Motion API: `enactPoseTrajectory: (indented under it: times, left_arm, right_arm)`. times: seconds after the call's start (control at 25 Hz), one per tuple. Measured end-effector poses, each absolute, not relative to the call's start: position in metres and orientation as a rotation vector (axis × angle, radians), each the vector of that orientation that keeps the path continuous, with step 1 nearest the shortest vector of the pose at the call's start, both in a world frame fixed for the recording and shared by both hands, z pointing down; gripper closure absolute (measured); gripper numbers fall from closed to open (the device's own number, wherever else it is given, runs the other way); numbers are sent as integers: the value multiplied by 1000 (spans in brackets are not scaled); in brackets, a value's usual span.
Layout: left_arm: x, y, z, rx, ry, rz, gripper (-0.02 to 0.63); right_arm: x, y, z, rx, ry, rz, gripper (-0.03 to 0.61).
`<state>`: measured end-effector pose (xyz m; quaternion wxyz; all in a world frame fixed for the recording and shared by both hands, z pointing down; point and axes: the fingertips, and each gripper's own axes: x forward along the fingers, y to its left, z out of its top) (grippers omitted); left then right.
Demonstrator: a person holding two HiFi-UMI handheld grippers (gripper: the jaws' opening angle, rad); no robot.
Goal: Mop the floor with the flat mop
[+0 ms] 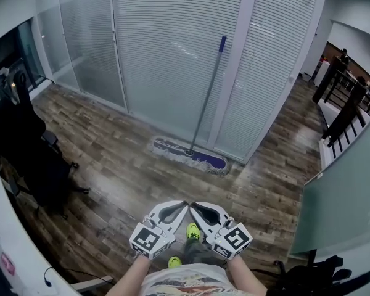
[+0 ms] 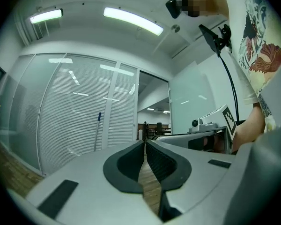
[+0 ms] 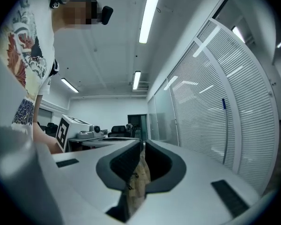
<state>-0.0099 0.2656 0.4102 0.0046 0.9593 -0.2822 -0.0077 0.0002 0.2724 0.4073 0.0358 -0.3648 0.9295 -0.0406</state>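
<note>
1. Head view: the mop (image 1: 205,106) leans on the glass wall (image 1: 154,54), with the mop head (image 1: 190,155) flat on the wood floor (image 1: 123,184), well apart from both claws. Mopping has not begun.
2. The left claw (image 1: 182,205) and right claw (image 1: 195,206) sit tip to tip near the body, each fully closed and empty.
3. Next, I judge, both must reach the handle and open to grip it.
4. Only the left gripper view and right gripper view show the ceiling lights (image 2: 131,20). Only the head view shows the mop head and a black chair (image 1: 31,153).
</note>
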Motion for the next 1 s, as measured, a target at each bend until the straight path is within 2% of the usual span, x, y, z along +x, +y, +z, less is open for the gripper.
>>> enactPoseTrajectory:
  times: [0.36,0.72,1.0]
  left_arm:
    - [18,160,402,3062,-981,26,589]
    - [86,39,384,3068,-1030,-3,589]
    - [134,-23,399,3074,-1013,34,589]
  right_arm:
    - [29,170,398,-1125,2830,7,546]
    - [96,46,387,-1119,2852,-9,546]
    - [145,-23,398,-1135,2856,-18,546]
